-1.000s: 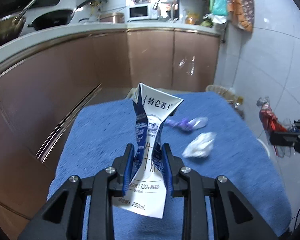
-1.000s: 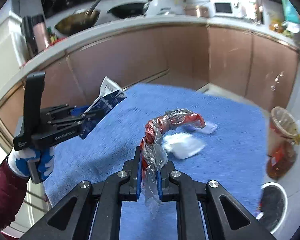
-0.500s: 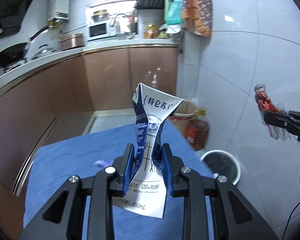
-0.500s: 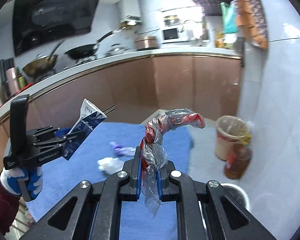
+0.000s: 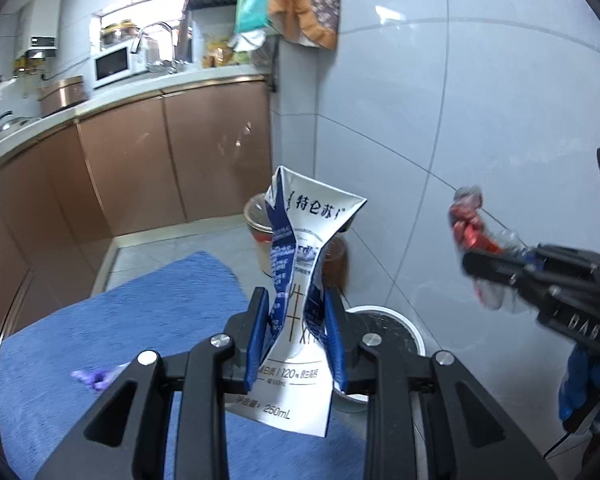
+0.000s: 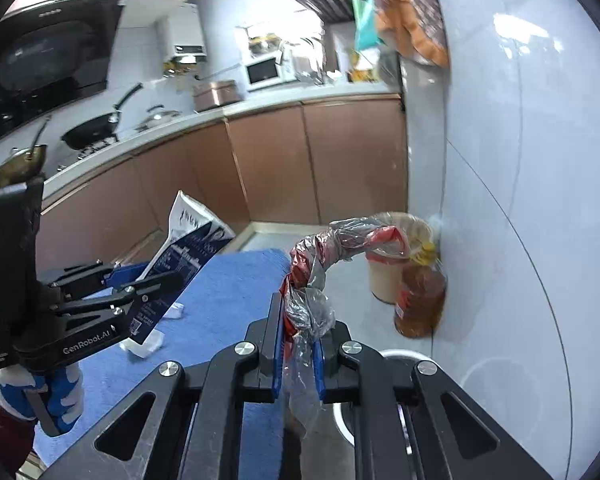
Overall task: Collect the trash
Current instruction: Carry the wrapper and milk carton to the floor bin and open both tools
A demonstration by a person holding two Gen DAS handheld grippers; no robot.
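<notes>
My left gripper (image 5: 296, 320) is shut on a crushed blue and white milk carton (image 5: 304, 248), held above the table's right end; it also shows in the right wrist view (image 6: 188, 248). My right gripper (image 6: 298, 340) is shut on a twisted red and clear plastic wrapper (image 6: 320, 256), also seen in the left wrist view (image 5: 470, 226). A white-rimmed trash bin (image 5: 400, 324) stands on the floor just beyond and below both grippers; its rim shows in the right wrist view (image 6: 396, 356). A purple wrapper (image 5: 94, 378) and white crumpled paper (image 6: 144, 344) lie on the blue cloth.
The blue cloth-covered table (image 5: 140, 320) ends beside the bin. A bottle of amber liquid (image 6: 420, 296) and a lined beige bucket (image 6: 384, 280) stand against the white tiled wall (image 5: 460, 120). Brown kitchen cabinets (image 6: 300, 168) run behind.
Both grippers have swung right from over the table to the wall side, still holding the carton and the wrapper. The bin now lies just under them.
</notes>
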